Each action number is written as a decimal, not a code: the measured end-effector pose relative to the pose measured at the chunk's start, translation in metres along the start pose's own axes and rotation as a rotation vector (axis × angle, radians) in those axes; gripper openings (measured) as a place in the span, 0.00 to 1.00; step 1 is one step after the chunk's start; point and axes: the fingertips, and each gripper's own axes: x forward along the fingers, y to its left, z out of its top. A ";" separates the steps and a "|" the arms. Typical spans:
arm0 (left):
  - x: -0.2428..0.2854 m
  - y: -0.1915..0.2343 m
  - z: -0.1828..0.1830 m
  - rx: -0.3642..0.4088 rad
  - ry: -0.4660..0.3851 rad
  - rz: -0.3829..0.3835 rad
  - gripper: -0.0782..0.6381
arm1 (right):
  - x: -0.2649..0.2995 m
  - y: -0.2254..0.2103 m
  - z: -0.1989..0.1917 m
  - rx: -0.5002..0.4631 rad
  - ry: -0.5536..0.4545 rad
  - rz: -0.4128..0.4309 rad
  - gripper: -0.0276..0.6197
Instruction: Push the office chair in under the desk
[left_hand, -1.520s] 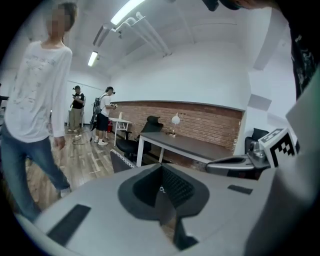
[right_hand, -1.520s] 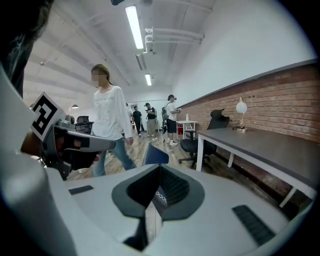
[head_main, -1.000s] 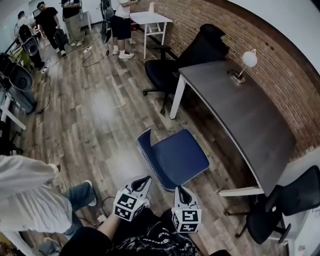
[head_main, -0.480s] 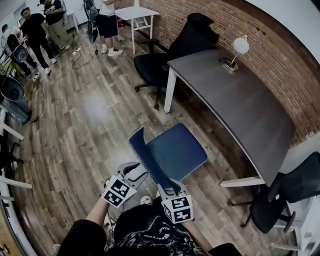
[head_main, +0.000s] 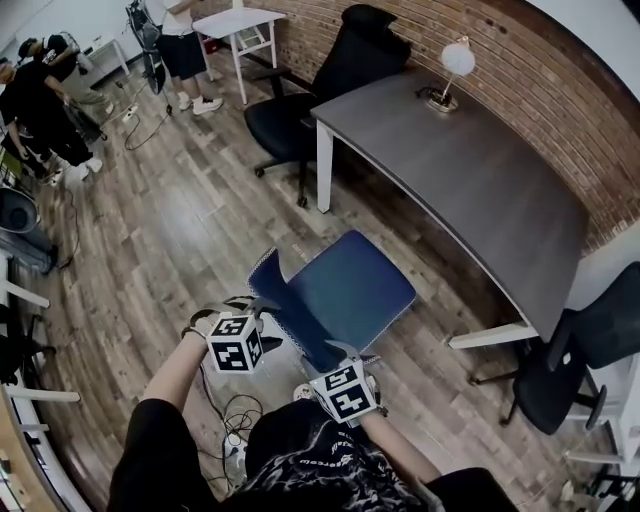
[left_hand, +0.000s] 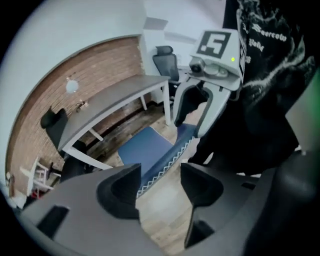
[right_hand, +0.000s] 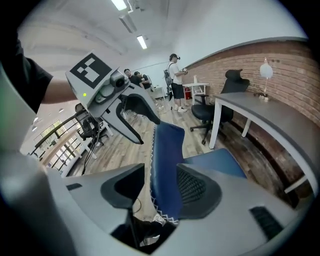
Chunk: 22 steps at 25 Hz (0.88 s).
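Left claw (head_main: 247, 306) spread, just opened, beside blue chair backrest (head_main: 290, 315) edge. Right claw (head_main: 348, 352) spread, just opened, backrest between prongs, unpinched.

Three office chairs: one blue office chair with a zigzag-stitched back (head_main: 352, 288) and two black office chairs, one high-backed (head_main: 345, 72), one at the desk's near end (head_main: 560, 375). Two tabletops: one long grey tabletop on white legs (head_main: 480, 180) and one small white tabletop (head_main: 238, 20). One white globe lamp (head_main: 456, 60). Two grey tools: the left tool (left_hand: 160, 172) and the right tool (right_hand: 160, 175). At least three people (head_main: 182, 45) stand far off.
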 end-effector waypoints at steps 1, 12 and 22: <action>0.006 0.000 -0.004 0.053 0.032 -0.018 0.46 | 0.005 0.002 -0.001 -0.001 0.018 0.004 0.35; 0.050 0.001 -0.021 0.355 0.201 -0.188 0.46 | 0.041 -0.003 -0.011 -0.044 0.180 -0.042 0.38; 0.086 -0.001 -0.036 0.456 0.255 -0.227 0.39 | 0.066 -0.011 -0.034 -0.047 0.305 -0.065 0.38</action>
